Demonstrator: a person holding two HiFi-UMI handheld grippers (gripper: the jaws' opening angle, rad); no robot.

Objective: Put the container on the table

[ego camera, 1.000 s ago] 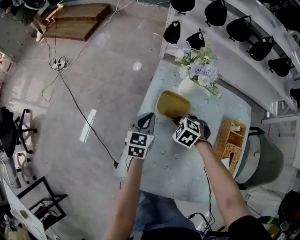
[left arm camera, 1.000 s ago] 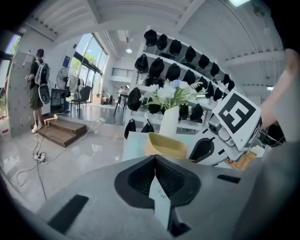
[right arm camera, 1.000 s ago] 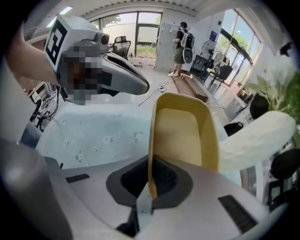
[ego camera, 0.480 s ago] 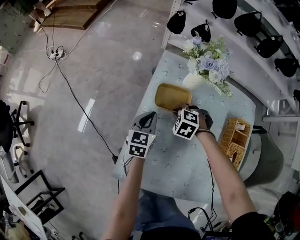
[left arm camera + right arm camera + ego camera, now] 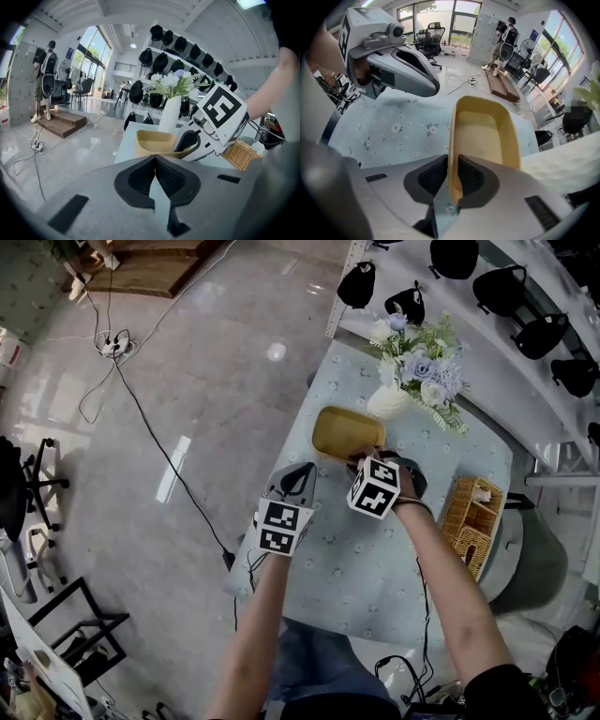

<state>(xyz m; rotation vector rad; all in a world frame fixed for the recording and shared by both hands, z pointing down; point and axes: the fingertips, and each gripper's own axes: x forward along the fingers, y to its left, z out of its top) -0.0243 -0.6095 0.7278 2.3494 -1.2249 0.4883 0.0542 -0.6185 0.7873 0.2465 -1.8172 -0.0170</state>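
Observation:
The container (image 5: 347, 433) is a shallow yellow tub with nothing in it, over the far part of the flowered table (image 5: 375, 559). My right gripper (image 5: 357, 462) is shut on its near rim; in the right gripper view the rim (image 5: 453, 176) sits pinched between the pads. Whether the container (image 5: 485, 136) rests on the cloth or hangs just above it cannot be told. My left gripper (image 5: 294, 480) is to the left of it, shut with nothing between its jaws. In the left gripper view the container (image 5: 157, 143) shows ahead, beside the right gripper.
A white vase of flowers (image 5: 412, 376) stands just beyond the container. A wicker basket (image 5: 469, 517) sits at the table's right edge. Shelves with black caps (image 5: 497, 287) run behind the table. Cables (image 5: 112, 343) lie on the floor to the left.
Between the earliest frame and half a second ago the right gripper carried the container slightly farther across the table toward the vase. Hardly anything has moved since; the left gripper stays put.

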